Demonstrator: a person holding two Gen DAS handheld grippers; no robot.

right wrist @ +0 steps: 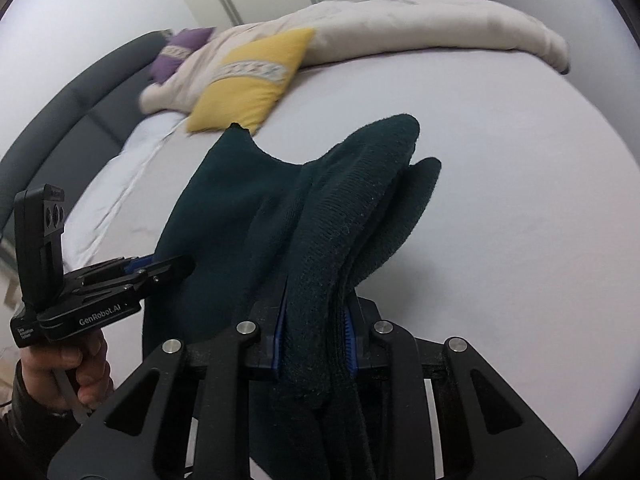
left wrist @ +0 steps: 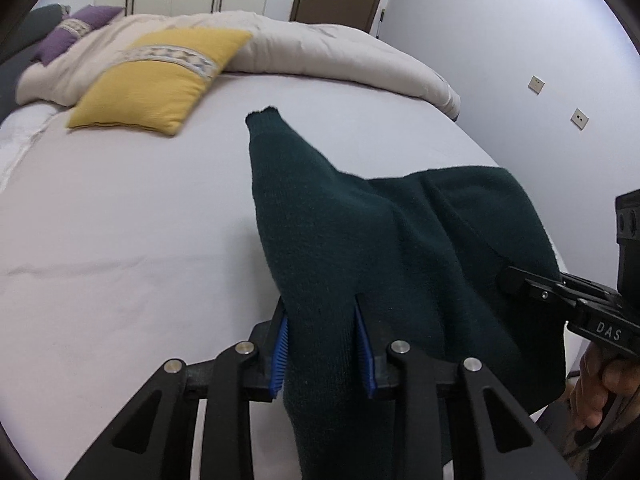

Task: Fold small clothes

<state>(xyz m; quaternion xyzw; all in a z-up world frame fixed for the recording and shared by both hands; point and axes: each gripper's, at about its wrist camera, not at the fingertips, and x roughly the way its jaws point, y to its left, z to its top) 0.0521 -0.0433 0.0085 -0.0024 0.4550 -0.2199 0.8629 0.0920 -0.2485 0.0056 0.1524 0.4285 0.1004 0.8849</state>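
A dark green knitted sweater hangs in the air above the bed, held by both grippers. My left gripper is shut on one edge of it, cloth bunched between the blue pads. My right gripper is shut on another edge of the sweater, thick folds between its fingers. One sleeve sticks out forward. Each gripper shows in the other's view: the right one at the right, the left one at the left.
The bed has a pale lilac sheet. A yellow pillow, a purple pillow and a rolled beige duvet lie at the far side. A dark headboard curves at the left. A wall with sockets is at the right.
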